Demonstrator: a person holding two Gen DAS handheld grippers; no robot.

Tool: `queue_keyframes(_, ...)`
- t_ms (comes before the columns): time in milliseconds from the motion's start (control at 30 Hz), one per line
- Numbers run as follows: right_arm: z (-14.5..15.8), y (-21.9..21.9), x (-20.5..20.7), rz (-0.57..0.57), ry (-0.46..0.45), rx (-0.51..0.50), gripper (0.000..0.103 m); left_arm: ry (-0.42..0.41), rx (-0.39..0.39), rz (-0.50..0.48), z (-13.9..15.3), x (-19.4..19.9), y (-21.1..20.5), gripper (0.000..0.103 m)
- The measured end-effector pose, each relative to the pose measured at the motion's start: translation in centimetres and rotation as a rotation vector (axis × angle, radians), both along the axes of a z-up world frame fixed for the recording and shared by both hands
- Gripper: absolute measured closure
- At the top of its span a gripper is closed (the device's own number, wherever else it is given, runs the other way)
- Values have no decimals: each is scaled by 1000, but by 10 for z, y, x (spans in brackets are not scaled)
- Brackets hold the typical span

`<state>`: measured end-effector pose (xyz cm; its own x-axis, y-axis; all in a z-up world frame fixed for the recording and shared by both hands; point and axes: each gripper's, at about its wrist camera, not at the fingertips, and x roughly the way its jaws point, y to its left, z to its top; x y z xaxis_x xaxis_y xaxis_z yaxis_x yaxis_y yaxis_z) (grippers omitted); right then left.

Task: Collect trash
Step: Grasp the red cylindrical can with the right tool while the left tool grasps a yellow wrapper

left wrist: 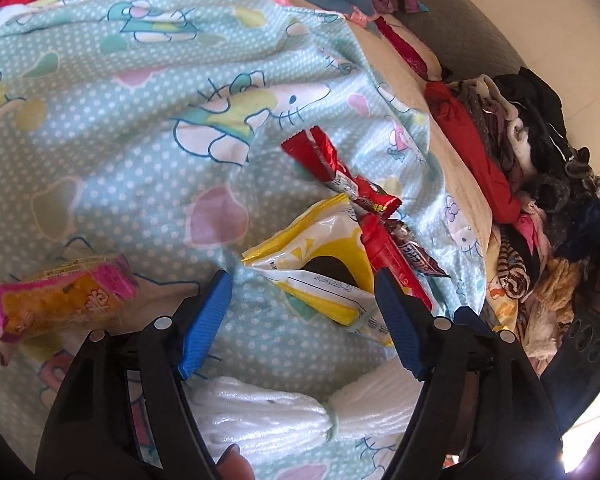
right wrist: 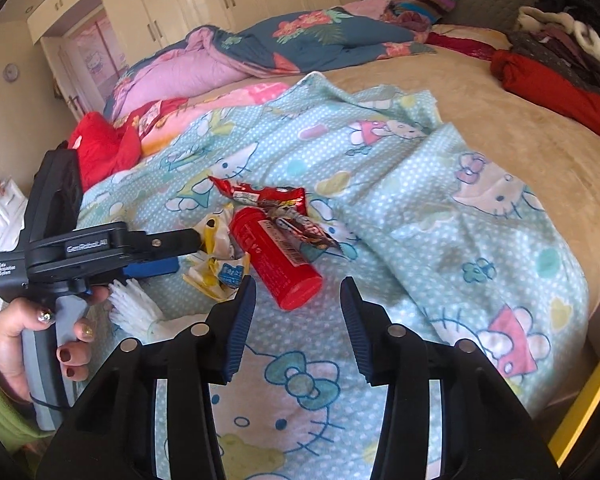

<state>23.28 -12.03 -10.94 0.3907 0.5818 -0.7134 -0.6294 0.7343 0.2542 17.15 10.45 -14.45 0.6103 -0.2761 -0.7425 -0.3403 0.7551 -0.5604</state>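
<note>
I'm over the bed (right wrist: 480, 120), its tan cover bare toward the far side, with the mint polka-dot cartoon-cat blanket (right wrist: 400, 208) rumpled across the near half. That blanket is carrying all the trash, bunched in a little heap near the middle of the bed, handy for both claws. Biggest piece: the crumpled yellow-and-white plastic snack bag (left wrist: 320, 256), flattened and empty-looking. My left claw (left wrist: 304, 312) has its blue fingers spread wide either side of that bag, not touching it yet, so I judge it's lined up for the pick. Beside it, touching the bag's edge, lies the red cylindrical plastic tube (right wrist: 276, 260) on its side, barcode label up. My right claw (right wrist: 298, 316) hangs just short of the tube's near end, jaws apart, nothing held. Behind the tube, the shiny red foil wrappers (right wrist: 260, 194) lie twisted. Off alone toward the blanket's left side sits the pink-and-orange snack packet (left wrist: 60, 300).
</note>
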Motion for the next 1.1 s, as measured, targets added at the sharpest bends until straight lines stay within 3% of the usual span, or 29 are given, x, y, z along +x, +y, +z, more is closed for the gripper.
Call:
queue_keyframes(167,-8,13,5,34,3,-29,61,-5,-32,23,-3,8,6,43)
queue_keyframes(333,-21,26,12,56,16,-70,61,-25,-13,14,-4,18,7,52)
queue_keyframes(533,-36,41,17,79,23,-111,61,-37,-10,9,-4,19,6,55)
queue_keyframes(800,-27,34,12,60,28,-51,64,-55,-53,5,-1,8,7,65)
queue_keyframes(867,-23,29,12,39,33,-39,64,-56,-43,8,2,3,7,89)
queue_keyframes(1100,-13,2,11,-36,66,34,65,-92,-54,-16,10,-4,6,95)
